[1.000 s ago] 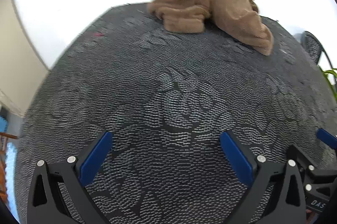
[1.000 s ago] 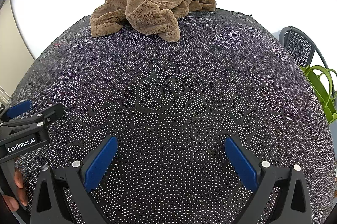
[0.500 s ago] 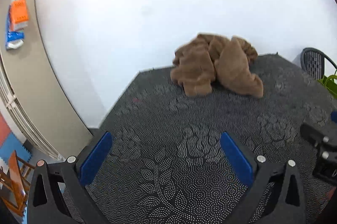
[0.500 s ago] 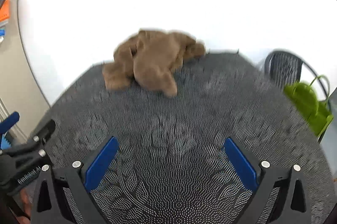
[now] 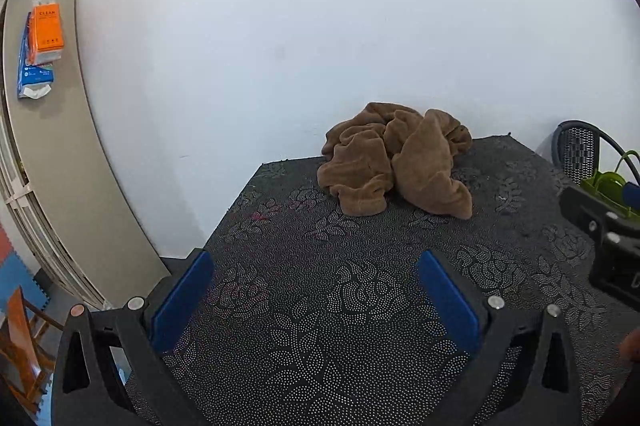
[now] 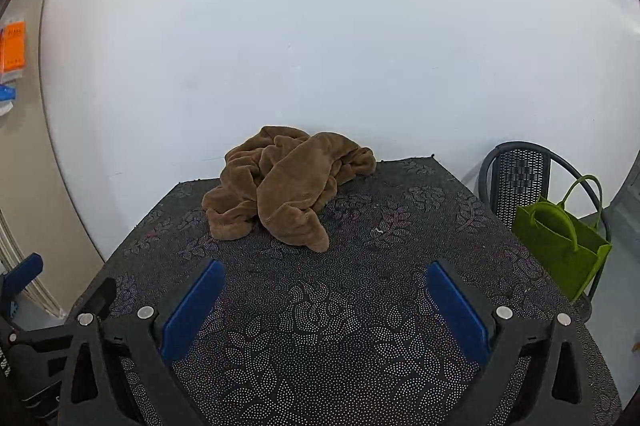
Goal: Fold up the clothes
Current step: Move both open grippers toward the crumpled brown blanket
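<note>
Both the left gripper (image 5: 314, 296) and right gripper (image 6: 325, 306) are spread, empty; crumpled brown garment (image 6: 286, 184) hides its shape, possibly fleece.

Brown fleece garment (image 5: 394, 160): one piece, crumpled in an unfolded heap, lying at twelve o'clock on the dark patterned tabletop (image 5: 320, 286), against the wall.

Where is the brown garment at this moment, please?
In both wrist views the brown garment lies crumpled at the far edge of the dark patterned table, against the white wall, left of the chair.
</note>
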`<move>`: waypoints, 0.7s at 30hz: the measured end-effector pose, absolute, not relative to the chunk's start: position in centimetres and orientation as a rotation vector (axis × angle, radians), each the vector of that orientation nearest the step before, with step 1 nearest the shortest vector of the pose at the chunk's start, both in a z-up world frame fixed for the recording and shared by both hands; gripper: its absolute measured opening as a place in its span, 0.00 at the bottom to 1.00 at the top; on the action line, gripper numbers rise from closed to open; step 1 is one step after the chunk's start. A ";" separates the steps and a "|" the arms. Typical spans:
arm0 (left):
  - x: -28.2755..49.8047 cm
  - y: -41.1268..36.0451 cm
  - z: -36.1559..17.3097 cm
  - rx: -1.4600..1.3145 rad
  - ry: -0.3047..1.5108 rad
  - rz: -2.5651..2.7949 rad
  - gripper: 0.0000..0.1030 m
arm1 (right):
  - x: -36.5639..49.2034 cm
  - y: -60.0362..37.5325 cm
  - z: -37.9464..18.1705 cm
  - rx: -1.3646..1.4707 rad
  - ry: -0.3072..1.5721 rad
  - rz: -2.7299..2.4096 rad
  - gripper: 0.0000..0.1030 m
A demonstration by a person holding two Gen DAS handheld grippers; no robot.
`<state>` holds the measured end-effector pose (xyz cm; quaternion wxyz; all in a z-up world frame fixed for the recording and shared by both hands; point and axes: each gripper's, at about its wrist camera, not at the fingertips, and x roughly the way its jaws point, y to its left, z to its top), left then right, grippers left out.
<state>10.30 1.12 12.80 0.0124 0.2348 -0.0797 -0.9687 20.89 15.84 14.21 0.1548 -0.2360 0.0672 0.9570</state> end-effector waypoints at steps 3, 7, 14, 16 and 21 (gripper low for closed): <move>10.6 0.9 12.9 0.733 -0.236 -3.019 1.00 | 21.0 16.0 14.6 -0.679 0.206 2.739 1.00; 10.6 0.6 12.8 0.754 -0.209 -3.012 1.00 | 20.6 15.8 14.6 -0.696 0.195 2.730 1.00; 11.1 -0.4 13.0 0.787 -0.115 -3.042 1.00 | 20.8 15.1 14.9 -0.694 0.180 2.744 1.00; 11.2 -0.6 13.2 0.797 -0.090 -3.059 1.00 | 21.0 14.9 15.0 -0.689 0.175 2.748 1.00; 11.6 -0.9 13.6 0.789 -0.082 -3.053 1.00 | 21.4 14.5 15.4 -0.674 0.166 2.755 1.00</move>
